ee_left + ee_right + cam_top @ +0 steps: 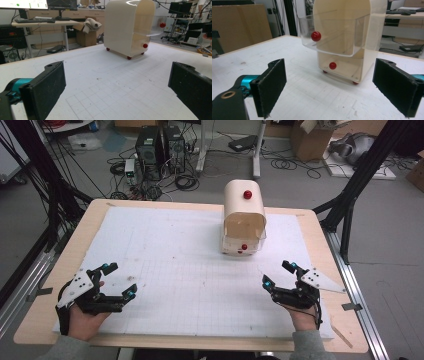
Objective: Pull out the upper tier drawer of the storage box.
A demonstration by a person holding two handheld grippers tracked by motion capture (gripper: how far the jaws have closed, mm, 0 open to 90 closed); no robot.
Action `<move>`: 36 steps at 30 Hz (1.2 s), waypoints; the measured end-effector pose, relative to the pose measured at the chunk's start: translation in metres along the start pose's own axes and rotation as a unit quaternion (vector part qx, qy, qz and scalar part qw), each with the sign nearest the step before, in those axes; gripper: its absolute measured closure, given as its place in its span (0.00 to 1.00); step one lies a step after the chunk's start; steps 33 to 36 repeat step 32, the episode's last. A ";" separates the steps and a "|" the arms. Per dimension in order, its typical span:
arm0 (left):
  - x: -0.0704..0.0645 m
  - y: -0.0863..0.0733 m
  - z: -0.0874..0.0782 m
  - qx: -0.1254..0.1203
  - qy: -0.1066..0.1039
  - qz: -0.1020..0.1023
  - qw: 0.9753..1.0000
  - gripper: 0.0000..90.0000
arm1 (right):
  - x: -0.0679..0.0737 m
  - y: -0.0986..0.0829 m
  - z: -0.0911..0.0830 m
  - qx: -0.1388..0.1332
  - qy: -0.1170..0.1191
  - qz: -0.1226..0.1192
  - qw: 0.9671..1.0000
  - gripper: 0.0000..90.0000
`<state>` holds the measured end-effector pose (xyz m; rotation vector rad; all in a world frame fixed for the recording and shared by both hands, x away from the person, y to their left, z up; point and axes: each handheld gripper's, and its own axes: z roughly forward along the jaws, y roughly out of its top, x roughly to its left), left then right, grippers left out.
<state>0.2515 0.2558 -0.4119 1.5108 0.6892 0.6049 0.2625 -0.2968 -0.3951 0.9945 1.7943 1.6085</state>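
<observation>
A cream drawer cabinet point(243, 217) with red knobs point(316, 36) stands toward the desk's point(165, 265) far edge, its clear upper drawer point(332, 37) pulled out, with bare gridded surface between it and the left hand-held gripper point(118, 280) and right hand-held gripper point(278, 273), both with jaws spread apart near the front edge.

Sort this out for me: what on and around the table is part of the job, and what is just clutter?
Likely in play:
- cream drawer cabinet, its upper clear drawer pulled out
- red knobs
- left gripper and right gripper, both open, empty

Lying about:
- computer towers and floor cables
- cardboard box
</observation>
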 end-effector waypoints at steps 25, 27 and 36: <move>0.002 -0.001 0.000 0.002 -0.001 -0.002 1.000 0.02 | -0.028 -0.017 -0.040 -0.017 0.018 0.017 1.000 0.11; 0.002 -0.001 0.000 0.001 -0.001 -0.003 1.000 0.02 | -0.029 -0.020 -0.039 -0.014 0.022 0.019 0.999 0.11; 0.000 -0.001 0.000 0.003 -0.002 -0.004 1.000 0.02 | -0.029 -0.021 -0.037 -0.012 0.030 0.017 0.999 0.11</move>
